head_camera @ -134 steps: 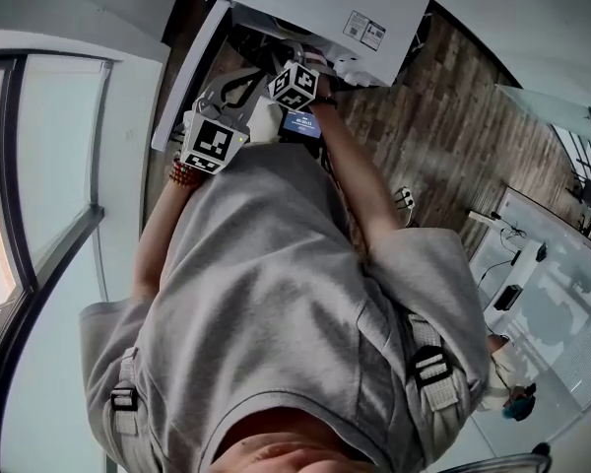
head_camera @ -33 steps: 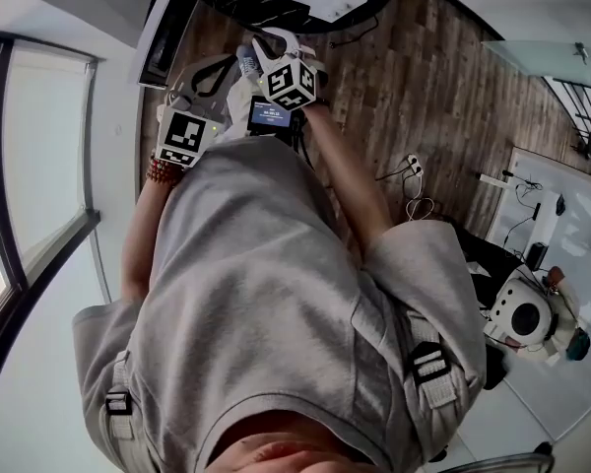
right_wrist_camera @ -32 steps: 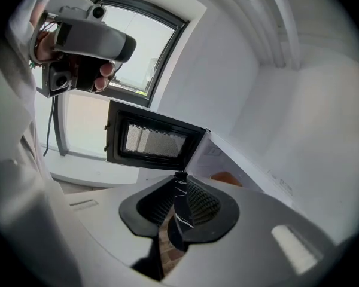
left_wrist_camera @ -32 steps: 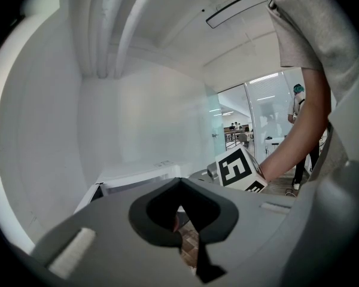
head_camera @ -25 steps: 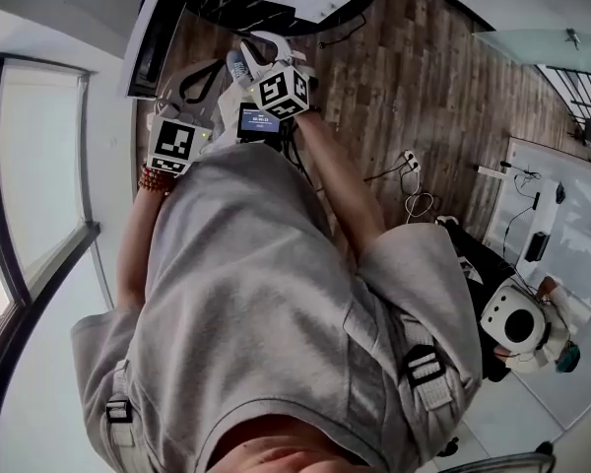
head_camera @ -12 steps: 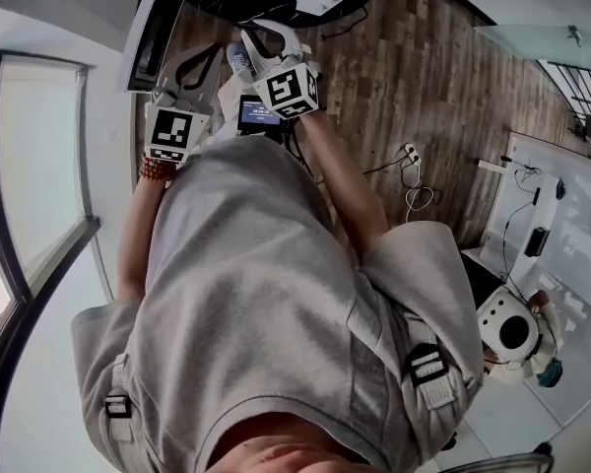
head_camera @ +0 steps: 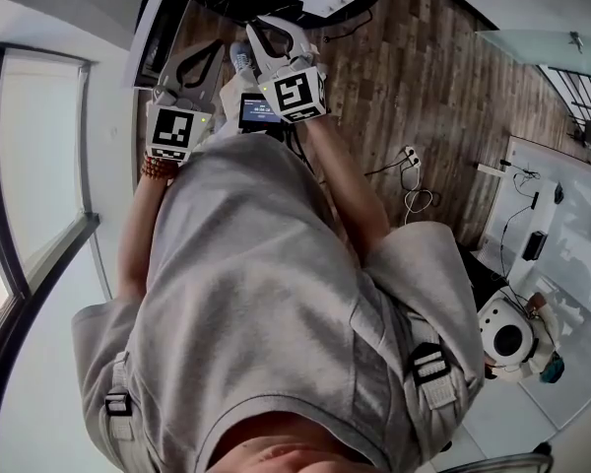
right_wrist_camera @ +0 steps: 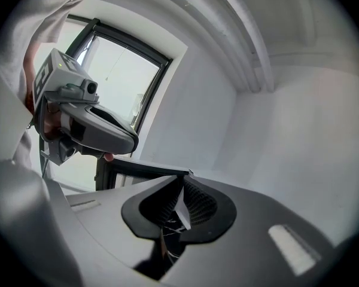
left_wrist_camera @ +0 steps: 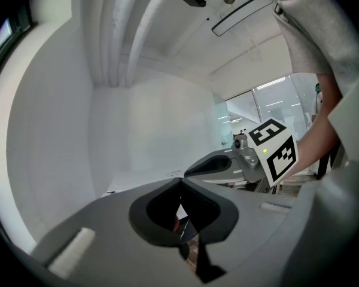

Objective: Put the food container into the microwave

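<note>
Here left claw (left_wrist_camera: 180, 182) and right claw (right_wrist_camera: 183, 178) sit closed, empty, near the dark mesh-windowed microwave door (right_wrist_camera: 127, 176).

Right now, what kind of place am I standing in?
Probably an office or lab room rather than a home: a wood-plank floor, a tall window, and a white desk strung with cables.

Grey T-shirt (head_camera: 256, 294), grey strap buckles (head_camera: 428, 363), red bead bracelet (head_camera: 158, 168)

The right hand-held gripper (right_wrist_camera: 183, 178) has its grey jaws closed tip to tip, with nothing between them. Just beyond stands a dark-framed mesh panel (right_wrist_camera: 137, 173). The left hand-held gripper (right_wrist_camera: 87, 130) hangs at upper left, before a dark-framed window (right_wrist_camera: 119, 70).
</note>
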